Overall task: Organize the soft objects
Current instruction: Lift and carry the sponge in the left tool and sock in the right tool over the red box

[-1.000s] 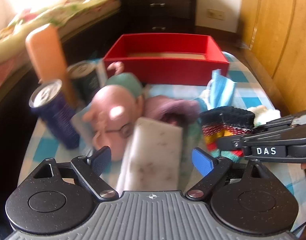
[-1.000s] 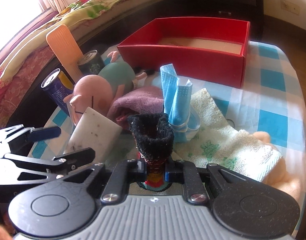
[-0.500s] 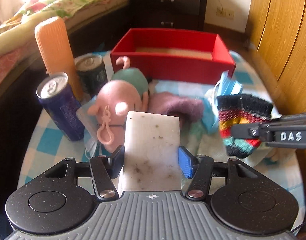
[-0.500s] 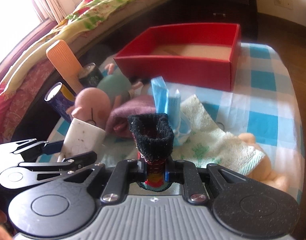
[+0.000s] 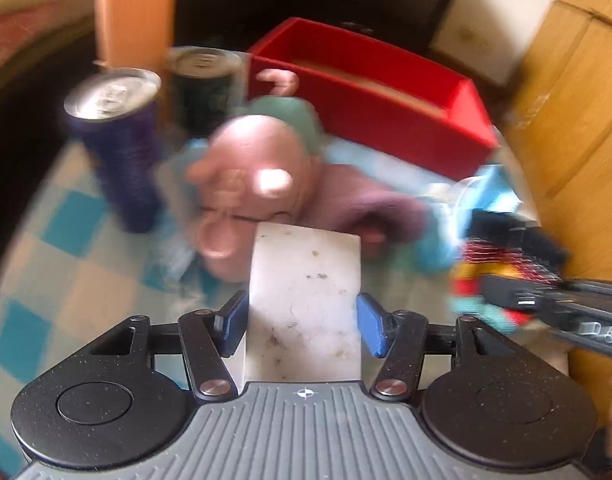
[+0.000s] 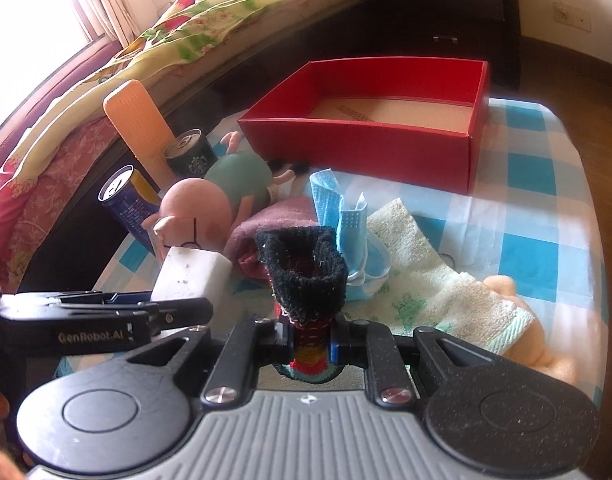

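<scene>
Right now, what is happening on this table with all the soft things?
A person is sorting soft things with a claw in each hand. The left claw is shut on a white sponge, and the right claw is shut on a striped sock. The red box behind them holds none of the soft things that can be seen. The pink pig toy, purple cloth, blue mask and towel lie on the checked table.

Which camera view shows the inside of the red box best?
The right wrist view: the red box is sharp, seen from above, with its bare cardboard floor visible. In the left wrist view the box is blurred, with only a thin strip of floor showing.
</scene>
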Available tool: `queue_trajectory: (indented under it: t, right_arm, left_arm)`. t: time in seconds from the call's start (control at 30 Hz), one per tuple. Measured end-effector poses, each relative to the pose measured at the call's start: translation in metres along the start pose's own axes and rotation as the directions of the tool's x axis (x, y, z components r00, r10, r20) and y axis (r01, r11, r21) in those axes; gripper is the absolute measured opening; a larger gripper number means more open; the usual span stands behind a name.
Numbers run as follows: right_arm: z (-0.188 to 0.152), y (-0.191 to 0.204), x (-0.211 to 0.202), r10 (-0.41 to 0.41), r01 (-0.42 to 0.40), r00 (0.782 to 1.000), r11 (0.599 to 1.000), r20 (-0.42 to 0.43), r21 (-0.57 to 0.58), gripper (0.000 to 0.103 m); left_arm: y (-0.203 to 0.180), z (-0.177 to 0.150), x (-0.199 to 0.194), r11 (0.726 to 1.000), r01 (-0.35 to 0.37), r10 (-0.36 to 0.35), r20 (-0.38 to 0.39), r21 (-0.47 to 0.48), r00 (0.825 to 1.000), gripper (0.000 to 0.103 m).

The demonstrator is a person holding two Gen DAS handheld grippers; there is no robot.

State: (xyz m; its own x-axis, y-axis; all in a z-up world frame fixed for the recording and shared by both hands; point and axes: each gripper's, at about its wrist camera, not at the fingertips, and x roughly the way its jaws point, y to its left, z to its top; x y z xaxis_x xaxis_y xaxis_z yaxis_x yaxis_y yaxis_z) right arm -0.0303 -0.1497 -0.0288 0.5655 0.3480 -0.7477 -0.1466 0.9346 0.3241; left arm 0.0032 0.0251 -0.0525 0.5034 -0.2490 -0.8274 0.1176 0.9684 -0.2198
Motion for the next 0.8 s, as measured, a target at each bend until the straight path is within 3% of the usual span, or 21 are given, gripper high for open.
queue_trajectory:
  t: [0.03,0.07,0.13,0.23,0.33,0.43,0.57,0.8]
  right_arm:
    - [0.0,0.0,0.0,0.002,-0.002,1.0,1.0,0.001,0.001,0.0]
    - [0.0,0.0,-0.001,0.003,-0.003,1.0,1.0,0.004,0.0,0.0]
    - [0.0,-0.001,-0.002,0.006,-0.006,1.0,1.0,0.008,-0.002,0.0]
    - [0.001,-0.001,-0.004,0.005,-0.005,1.0,1.0,0.013,0.001,0.0]
    - [0.002,-0.001,-0.007,0.004,-0.004,1.0,1.0,0.026,0.002,0.0]
    - [0.006,0.0,-0.011,0.005,-0.005,0.999,1.0,0.044,0.002,0.0]
    - [0.013,0.0,-0.018,-0.027,0.028,0.996,0.999,0.084,-0.016,0.0]
    - [0.029,0.003,-0.035,-0.063,0.069,0.983,0.997,0.175,-0.029,0.0]
  left_arm:
    - [0.009,0.001,-0.006,0.989,0.125,-0.125,0.011,-0.083,0.992,0.057]
    - [0.014,0.003,-0.009,0.973,0.194,-0.193,0.017,-0.126,0.981,0.057]
    - [0.012,0.006,-0.009,0.986,0.136,-0.135,0.016,-0.097,0.991,0.057]
    - [0.019,0.008,-0.013,0.97,0.185,-0.183,0.027,-0.159,0.983,0.057]
    - [0.0,0.014,-0.025,0.996,0.085,-0.081,0.09,-0.038,0.993,0.057]
    - [-0.007,0.022,-0.033,0.996,0.082,-0.078,0.134,-0.024,0.988,0.057]
    - [-0.021,0.031,-0.042,0.999,0.02,-0.026,0.231,0.031,0.973,0.058]
    - [-0.029,0.047,-0.04,0.999,0.005,-0.021,0.291,0.053,0.956,0.058]
